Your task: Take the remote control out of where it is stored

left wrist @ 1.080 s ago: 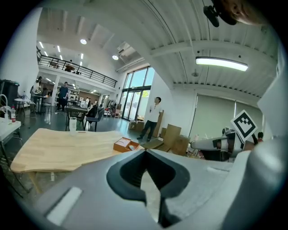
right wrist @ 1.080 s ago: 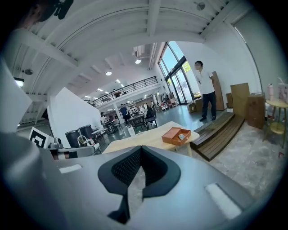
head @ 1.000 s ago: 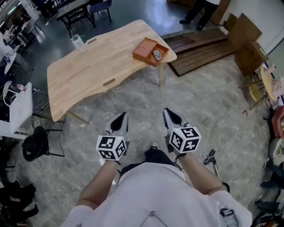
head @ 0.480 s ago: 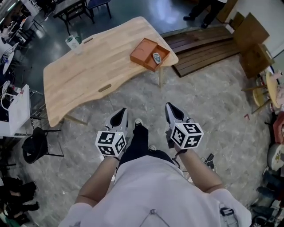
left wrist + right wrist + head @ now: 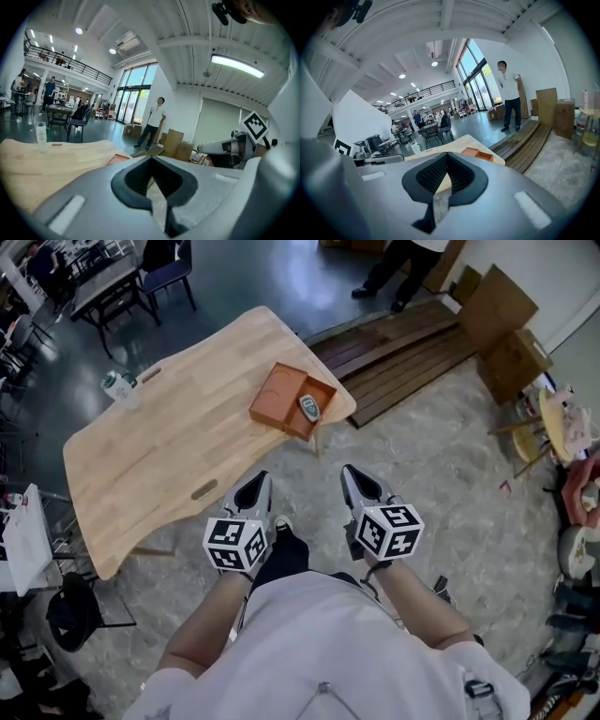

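Note:
The remote control (image 5: 309,407) is a small grey handset lying in an orange tray (image 5: 286,397) near the right corner of a light wooden table (image 5: 169,456). Both grippers are held low above the stone floor, short of the table and apart from the tray. My left gripper (image 5: 253,487) is shut and holds nothing. My right gripper (image 5: 355,480) is likewise shut and empty. In the left gripper view the left gripper (image 5: 151,160) points towards the tray (image 5: 117,159). The right gripper (image 5: 446,155) has the tray (image 5: 477,153) ahead of it in its own view.
A bottle (image 5: 117,387) stands at the table's far left edge. Wooden planks (image 5: 403,338) and cardboard boxes (image 5: 497,310) lie to the right behind the table. A person (image 5: 510,96) stands by the planks. A black chair (image 5: 70,615) and a white table (image 5: 23,540) are at the left.
The table and tray have come nearer and shifted left in the head view as the person walks towards them. Both grippers stay shut and side by side.

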A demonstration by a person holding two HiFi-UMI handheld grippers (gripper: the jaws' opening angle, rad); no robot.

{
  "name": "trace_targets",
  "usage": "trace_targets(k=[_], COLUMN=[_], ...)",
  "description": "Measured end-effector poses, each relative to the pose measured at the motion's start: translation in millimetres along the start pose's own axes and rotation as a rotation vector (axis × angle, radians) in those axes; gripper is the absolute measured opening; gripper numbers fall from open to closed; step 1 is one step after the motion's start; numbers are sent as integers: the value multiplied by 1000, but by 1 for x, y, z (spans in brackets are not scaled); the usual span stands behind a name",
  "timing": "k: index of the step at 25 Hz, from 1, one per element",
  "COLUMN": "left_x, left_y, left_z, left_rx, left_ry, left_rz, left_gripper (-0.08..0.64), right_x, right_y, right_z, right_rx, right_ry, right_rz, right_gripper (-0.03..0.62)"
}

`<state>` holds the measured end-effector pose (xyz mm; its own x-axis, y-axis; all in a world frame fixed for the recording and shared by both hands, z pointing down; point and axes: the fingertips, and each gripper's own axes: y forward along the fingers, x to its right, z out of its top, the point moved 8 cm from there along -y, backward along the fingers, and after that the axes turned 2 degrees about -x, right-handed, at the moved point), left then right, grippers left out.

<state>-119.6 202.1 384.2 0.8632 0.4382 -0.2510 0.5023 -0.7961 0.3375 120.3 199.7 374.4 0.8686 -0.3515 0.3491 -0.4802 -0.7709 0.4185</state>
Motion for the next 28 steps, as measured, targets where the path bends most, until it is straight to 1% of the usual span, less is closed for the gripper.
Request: trace_targets(k=[4, 8, 13, 20, 24, 28], left_x=[-40, -78, -108, -120, -126, -121], left_y=[45, 81, 118, 169, 198, 230], left_z=[27, 48, 58, 64, 67, 67], left_rx=[-24, -36, -59, -99, -120, -162], left_ry=[16, 27, 16, 19, 11, -4], left_rz=[-58, -92, -119, -150, -141, -125], left_gripper=[0, 0, 0, 0, 0, 0], right_x=[0, -1, 5, 36, 55, 80], right_y=[45, 85, 119, 155, 181, 208], right_z=[33, 56, 74, 84, 94, 112], right_rx=[-5, -18, -23, -55, -67, -77], right_ry=[-15, -25, -19, 10, 13, 8], right_rz=[-36, -70, -102, -129, -109, -75], right_gripper=[28, 28, 28, 28, 28, 28])
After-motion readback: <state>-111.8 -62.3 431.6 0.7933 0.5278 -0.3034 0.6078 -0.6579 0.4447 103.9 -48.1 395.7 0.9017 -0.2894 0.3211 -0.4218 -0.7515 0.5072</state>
